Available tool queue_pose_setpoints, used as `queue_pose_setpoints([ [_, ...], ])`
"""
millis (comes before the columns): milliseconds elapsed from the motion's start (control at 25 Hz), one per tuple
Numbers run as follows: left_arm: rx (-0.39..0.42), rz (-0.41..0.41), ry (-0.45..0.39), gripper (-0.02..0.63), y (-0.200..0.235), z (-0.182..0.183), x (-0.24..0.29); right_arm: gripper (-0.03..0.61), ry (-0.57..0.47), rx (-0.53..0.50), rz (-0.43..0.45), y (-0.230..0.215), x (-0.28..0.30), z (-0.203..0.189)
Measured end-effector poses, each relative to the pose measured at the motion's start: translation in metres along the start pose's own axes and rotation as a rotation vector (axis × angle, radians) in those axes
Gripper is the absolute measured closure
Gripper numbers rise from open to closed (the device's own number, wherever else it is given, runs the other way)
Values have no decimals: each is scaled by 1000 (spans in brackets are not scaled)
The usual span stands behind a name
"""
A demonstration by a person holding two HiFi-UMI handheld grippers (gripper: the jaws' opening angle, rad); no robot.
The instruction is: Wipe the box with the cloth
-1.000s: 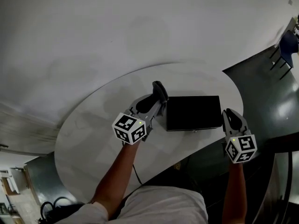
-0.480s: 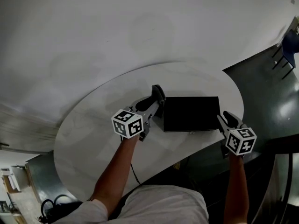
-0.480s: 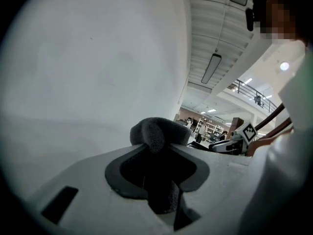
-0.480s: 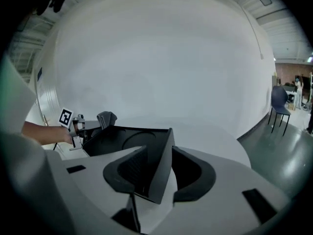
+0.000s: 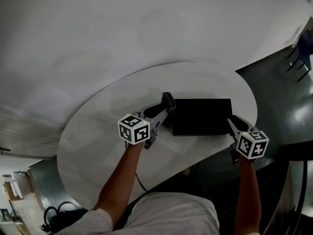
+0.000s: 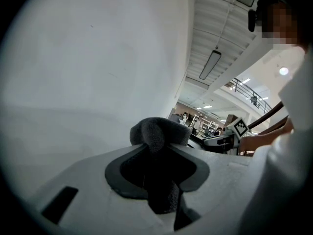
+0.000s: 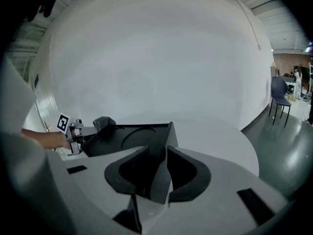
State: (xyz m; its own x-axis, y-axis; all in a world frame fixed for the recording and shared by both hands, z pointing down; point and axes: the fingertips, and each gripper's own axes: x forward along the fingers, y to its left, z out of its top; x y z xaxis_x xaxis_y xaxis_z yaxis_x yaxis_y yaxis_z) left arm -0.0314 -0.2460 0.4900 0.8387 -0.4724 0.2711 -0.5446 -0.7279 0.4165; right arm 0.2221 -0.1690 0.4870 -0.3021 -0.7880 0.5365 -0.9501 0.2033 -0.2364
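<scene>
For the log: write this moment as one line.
left gripper: shut on cloth | right gripper: shut on box | cloth beside box

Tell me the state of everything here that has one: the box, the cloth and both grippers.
box: lying flat on the table, clamped at its right edge.
cloth: bunched up, pinched between jaws, at the box's left edge.
left gripper: shut on the cloth.
right gripper: shut on the box.

Grey hand-held grippers (image 5: pixel 167 102), white shirt (image 5: pixel 171 215)
</scene>
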Motion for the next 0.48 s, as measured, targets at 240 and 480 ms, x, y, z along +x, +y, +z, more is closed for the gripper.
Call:
queue_pose_setpoints([
  [240, -4, -21, 35, 506, -13, -17, -9, 471, -11, 9, -7, 1, -1, -1],
  [480, 12, -51, 83, 506, -38, -37, -29, 472, -14, 9, -15, 0, -1, 0],
])
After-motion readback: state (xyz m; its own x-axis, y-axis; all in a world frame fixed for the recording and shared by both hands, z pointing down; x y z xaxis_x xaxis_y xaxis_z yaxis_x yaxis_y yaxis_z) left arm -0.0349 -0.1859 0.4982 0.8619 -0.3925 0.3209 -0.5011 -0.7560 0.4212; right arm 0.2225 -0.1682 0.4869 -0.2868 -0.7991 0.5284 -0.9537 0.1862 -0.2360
